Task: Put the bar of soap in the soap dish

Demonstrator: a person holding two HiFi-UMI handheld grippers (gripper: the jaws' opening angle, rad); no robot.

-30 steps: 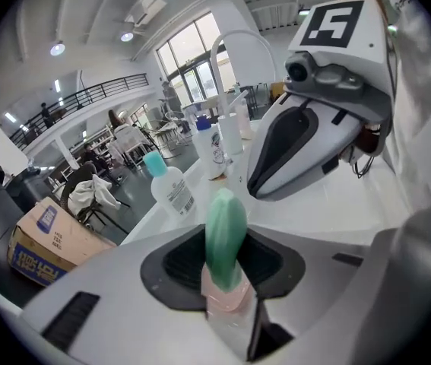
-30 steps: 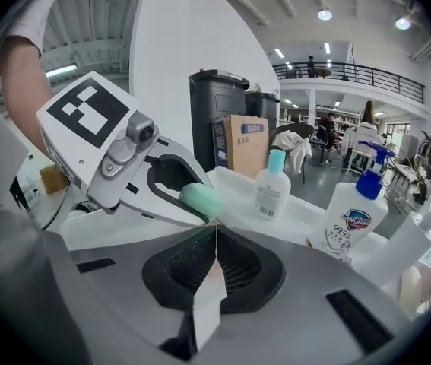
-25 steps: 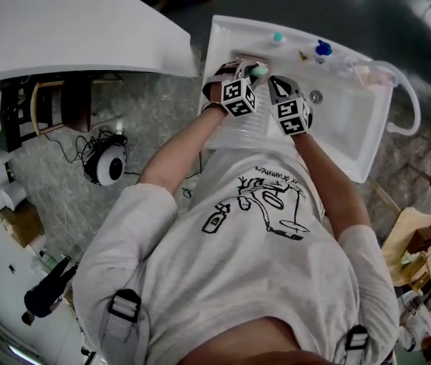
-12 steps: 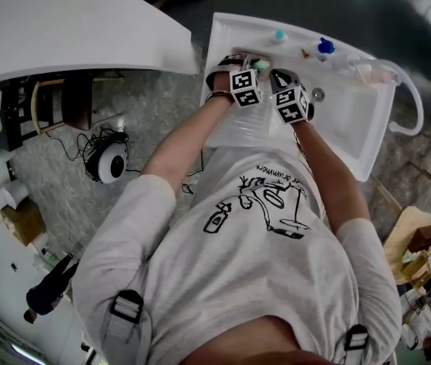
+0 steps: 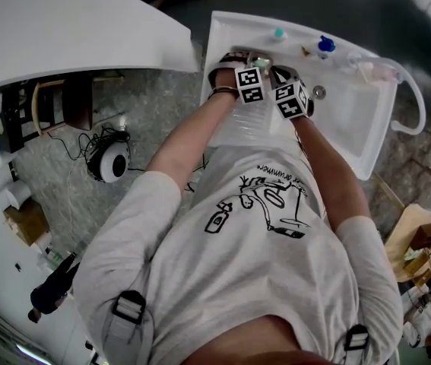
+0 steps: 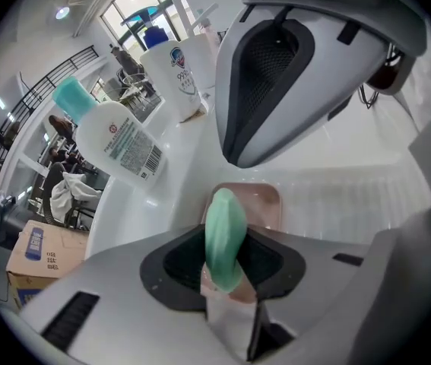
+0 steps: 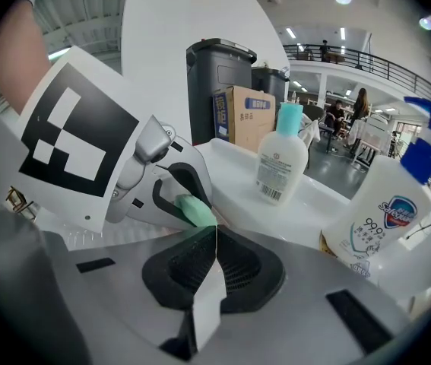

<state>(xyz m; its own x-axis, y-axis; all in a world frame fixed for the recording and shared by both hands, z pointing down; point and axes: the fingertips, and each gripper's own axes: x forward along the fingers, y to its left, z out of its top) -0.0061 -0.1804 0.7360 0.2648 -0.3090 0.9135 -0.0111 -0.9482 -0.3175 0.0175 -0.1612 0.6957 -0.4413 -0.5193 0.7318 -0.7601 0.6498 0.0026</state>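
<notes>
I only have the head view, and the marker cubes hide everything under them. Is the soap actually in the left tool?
Observer: Yes. In the left gripper view, the green bar of soap stands on edge, clamped in the left tool.
Operator: Where is the dish from there?
Observer: The pink soap dish lies just beyond the bar, and the part that shows is bare.
Operator: And the right tool?
Observer: The right tool has its jaws together with nothing in them.
</notes>
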